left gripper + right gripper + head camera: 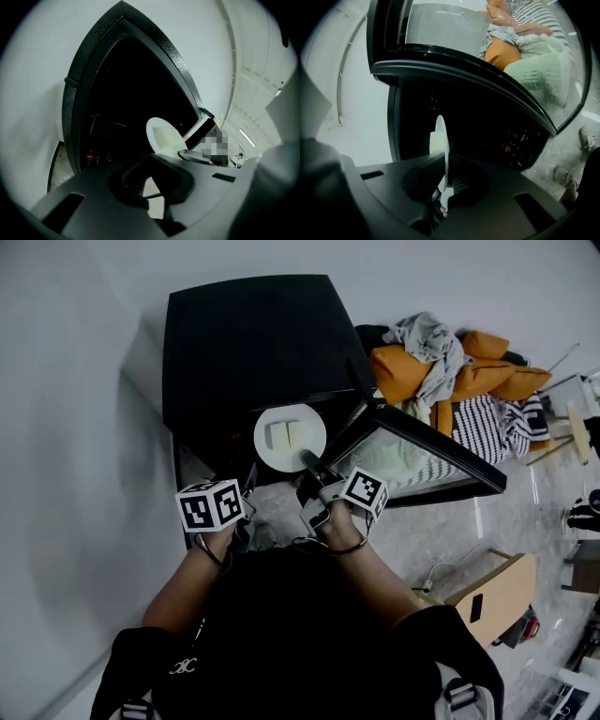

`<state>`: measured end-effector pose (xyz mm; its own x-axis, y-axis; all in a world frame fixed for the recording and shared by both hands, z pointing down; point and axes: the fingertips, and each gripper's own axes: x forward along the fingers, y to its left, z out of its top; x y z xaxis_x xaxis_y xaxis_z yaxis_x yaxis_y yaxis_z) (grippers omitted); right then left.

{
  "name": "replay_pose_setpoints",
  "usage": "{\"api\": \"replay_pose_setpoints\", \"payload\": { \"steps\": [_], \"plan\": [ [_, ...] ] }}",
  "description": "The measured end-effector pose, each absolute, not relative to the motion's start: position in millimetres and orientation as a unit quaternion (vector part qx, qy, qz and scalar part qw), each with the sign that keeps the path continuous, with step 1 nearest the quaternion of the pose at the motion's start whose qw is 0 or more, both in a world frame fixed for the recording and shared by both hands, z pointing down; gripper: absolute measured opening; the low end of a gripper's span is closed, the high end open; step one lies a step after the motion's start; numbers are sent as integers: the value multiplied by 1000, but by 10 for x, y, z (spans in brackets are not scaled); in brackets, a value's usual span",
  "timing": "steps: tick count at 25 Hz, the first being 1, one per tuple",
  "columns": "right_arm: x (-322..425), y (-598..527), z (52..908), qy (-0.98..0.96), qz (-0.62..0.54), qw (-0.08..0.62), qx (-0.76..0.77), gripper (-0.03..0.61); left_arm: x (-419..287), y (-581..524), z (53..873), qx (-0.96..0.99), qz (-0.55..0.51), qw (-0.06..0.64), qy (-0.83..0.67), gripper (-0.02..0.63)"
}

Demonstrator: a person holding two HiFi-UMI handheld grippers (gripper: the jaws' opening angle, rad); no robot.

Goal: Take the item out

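— Plate (265,423) is hanging where?
— At the black oven's (248,343) open mouth. The right gripper's (307,461) fingers are clamping its near rim, with the open door (427,451) standing close on its right.
— Left gripper (151,182)?
— Fingers are gaping, holding nothing, above the marbled floor (469,535).

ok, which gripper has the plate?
The right gripper: its fingers are shut on the rim of the round white plate. The left gripper holds nothing, fingers apart.

L-gripper (249,489) apart, R-gripper (309,462) on plate (269,454)
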<state>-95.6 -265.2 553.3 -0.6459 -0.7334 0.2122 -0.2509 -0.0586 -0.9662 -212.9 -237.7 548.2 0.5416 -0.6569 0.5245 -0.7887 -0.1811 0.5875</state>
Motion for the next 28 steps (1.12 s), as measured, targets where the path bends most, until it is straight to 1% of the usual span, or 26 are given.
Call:
{"api": "replay_pose_setpoints", "payload": {
  "steps": [7, 13, 21, 28],
  "plan": [
    [-841, -2536, 5350, 657, -616, 219, -374, 25, -2081, -2472, 5429, 781, 77, 409, -465, 8],
    [-687, -2374, 5346, 626, -635, 235, -388, 26, -2035, -2518, 5481, 794, 93, 397, -451, 8],
    [-483, -2062, 5379, 601, -646, 249, -401, 26, -1727, -2516, 5528, 818, 119, 381, -414, 9],
    [-67, -1781, 5332, 582, -638, 276, -422, 26, -1339, -2474, 5465, 832, 126, 373, -391, 8]
  ]
}}
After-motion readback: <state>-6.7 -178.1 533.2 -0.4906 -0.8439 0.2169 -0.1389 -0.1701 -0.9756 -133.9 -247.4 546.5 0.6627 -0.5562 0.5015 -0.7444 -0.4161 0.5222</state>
